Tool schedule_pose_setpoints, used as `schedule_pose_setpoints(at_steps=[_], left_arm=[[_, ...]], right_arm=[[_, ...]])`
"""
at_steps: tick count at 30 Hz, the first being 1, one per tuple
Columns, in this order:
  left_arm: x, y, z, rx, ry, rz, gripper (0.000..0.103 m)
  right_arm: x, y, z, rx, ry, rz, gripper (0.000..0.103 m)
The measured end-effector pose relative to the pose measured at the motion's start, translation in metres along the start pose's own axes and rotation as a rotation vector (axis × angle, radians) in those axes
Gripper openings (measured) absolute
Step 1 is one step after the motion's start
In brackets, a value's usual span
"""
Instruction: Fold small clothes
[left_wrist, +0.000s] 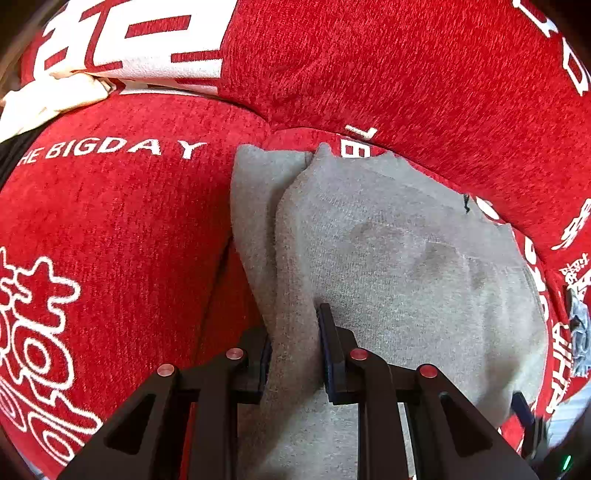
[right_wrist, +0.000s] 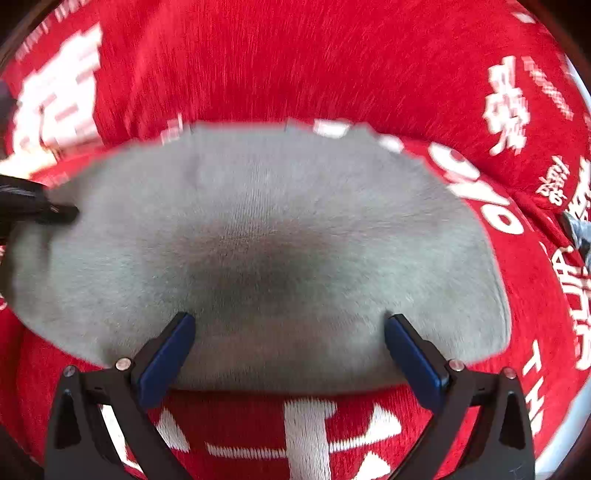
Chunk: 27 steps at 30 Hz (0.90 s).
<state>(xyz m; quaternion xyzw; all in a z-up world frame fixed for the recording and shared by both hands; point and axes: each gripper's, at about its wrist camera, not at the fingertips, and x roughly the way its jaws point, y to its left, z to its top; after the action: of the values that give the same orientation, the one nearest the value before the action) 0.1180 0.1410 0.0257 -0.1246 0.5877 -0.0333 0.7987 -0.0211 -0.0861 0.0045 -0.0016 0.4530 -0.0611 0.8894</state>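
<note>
Left gripper (left_wrist: 295, 347): jaws nearly closed, pinching a raised fold of the grey garment (left_wrist: 388, 266). Right gripper (right_wrist: 288, 347): jaws wide apart above the garment's near edge, gripping nothing. Garment lies on red lettered cloth (right_wrist: 332, 66). No containers visible.

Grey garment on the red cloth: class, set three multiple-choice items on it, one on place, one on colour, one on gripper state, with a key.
1. Where does the grey garment lie?
A. on the red printed cloth
B. in a basket
C. on bare wood

2. What colour are the gripper pads?
A. yellow
B. blue
C. white

3. How is the left gripper?
A. wide open
B. out of view
C. shut on a garment fold

Key: 1 A, cloth surrounds it; 2 B, blue pads show; 3 C, fabric is pinched between its fingers.
</note>
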Motion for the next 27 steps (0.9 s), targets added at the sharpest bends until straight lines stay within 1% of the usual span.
schedule_pose_setpoints(at_steps=[2,3,4,5,7,8,9,10,11,12,14,15,18,21,23,25,27], left_arm=[[-0.005,-0.005,0.0,0.005,0.003,0.024,0.021],[-0.008,-0.009,0.0,0.014,-0.004,0.034,0.021],[-0.016,-0.015,-0.001,0.034,-0.023,0.049,0.021],[-0.022,-0.02,-0.002,0.049,-0.04,0.061,0.02],[-0.03,-0.029,-0.002,0.066,-0.056,0.078,0.02],[-0.032,-0.033,-0.001,0.071,-0.056,0.086,0.02],[-0.035,-0.038,0.0,0.074,-0.055,0.097,0.02],[-0.037,-0.043,0.001,0.076,-0.055,0.104,0.019],[-0.039,-0.047,0.001,0.078,-0.055,0.109,0.019],[-0.042,-0.052,0.0,0.083,-0.058,0.113,0.019],[-0.05,-0.064,-0.001,0.1,-0.062,0.12,0.019],[-0.053,-0.07,-0.001,0.107,-0.062,0.127,0.019],[-0.057,-0.099,0.002,0.116,-0.037,0.145,0.018],[-0.059,-0.132,0.005,0.139,-0.033,0.179,0.017],[-0.06,-0.164,0.004,0.182,-0.026,0.207,0.017],[-0.061,-0.197,0.001,0.213,-0.02,0.206,0.016],[-0.059,-0.222,0.0,0.228,-0.008,0.194,0.016]], right_arm=[[-0.004,0.0,-0.004,-0.034,-0.013,0.008,0.103],[-0.005,-0.003,0.001,-0.037,0.024,0.027,0.103],[-0.005,-0.007,0.007,-0.02,0.052,0.046,0.103],[-0.006,-0.011,0.01,0.004,0.055,0.053,0.103],[0.001,-0.016,0.013,0.027,0.05,0.035,0.103],[0.011,-0.015,0.012,0.003,0.08,0.038,0.103],[0.01,-0.013,0.014,-0.042,0.056,0.041,0.103],[0.01,-0.013,0.016,-0.072,0.068,0.045,0.103],[0.007,-0.016,0.021,-0.087,0.097,0.063,0.103],[0.003,-0.022,0.024,-0.074,0.097,0.071,0.103],[-0.011,-0.045,0.027,-0.028,0.05,0.06,0.103],[-0.014,-0.053,0.026,-0.014,0.041,0.055,0.103],[-0.02,-0.091,0.028,0.029,0.032,0.053,0.103],[-0.026,-0.127,0.026,0.048,0.011,0.015,0.103],[-0.029,-0.152,0.027,0.058,-0.01,-0.025,0.103],[-0.032,-0.177,0.024,0.089,-0.028,-0.049,0.103],[-0.031,-0.193,0.018,0.123,-0.033,-0.05,0.103]])
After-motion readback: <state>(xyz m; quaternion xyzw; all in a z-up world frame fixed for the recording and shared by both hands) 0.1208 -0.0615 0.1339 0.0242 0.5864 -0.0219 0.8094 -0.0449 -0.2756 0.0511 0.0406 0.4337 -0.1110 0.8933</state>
